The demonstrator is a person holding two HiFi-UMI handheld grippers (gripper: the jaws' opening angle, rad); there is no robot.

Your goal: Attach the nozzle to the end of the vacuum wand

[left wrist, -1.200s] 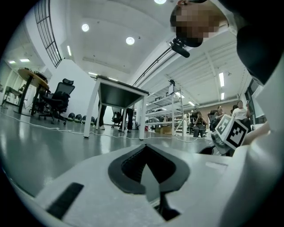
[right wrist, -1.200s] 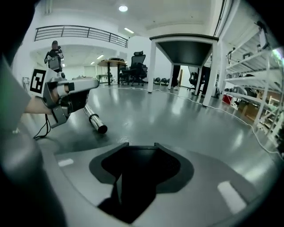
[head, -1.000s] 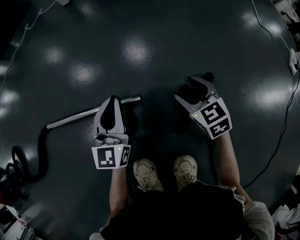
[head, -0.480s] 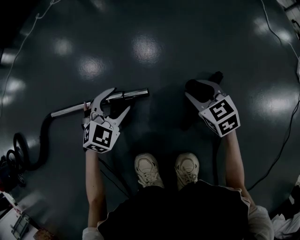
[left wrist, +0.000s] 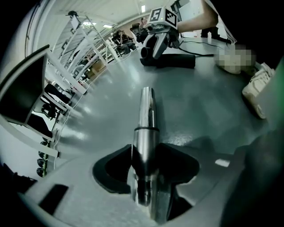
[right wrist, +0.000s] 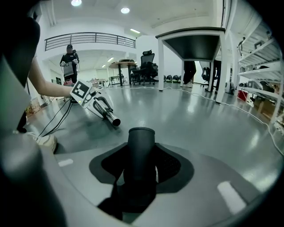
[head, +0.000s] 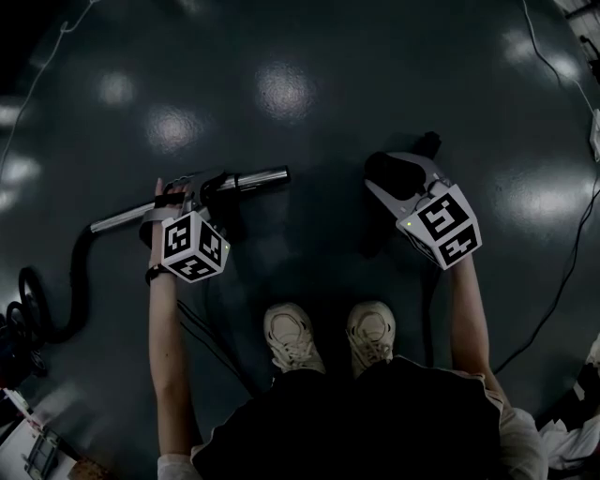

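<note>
Metal wand (head: 253,178) lies along the grey floor (head: 309,84) at the left, its open end pointing right. The left tool (head: 208,187) has just been closing, and its jaws now pinch the wand near that end. The right tool (head: 405,173) has also just closed in and pinches the black nozzle (head: 427,145), well apart from the wand's end, to its right.

open floor (head: 323,112) lies between the wand (head: 258,177) and the nozzle (head: 394,172), with shoes (head: 292,337) just below.

I'm getting a dim head view, lamps (right wrist: 125,9) glaring off the floor (head: 281,94); gripper views are bending at edges.
</note>
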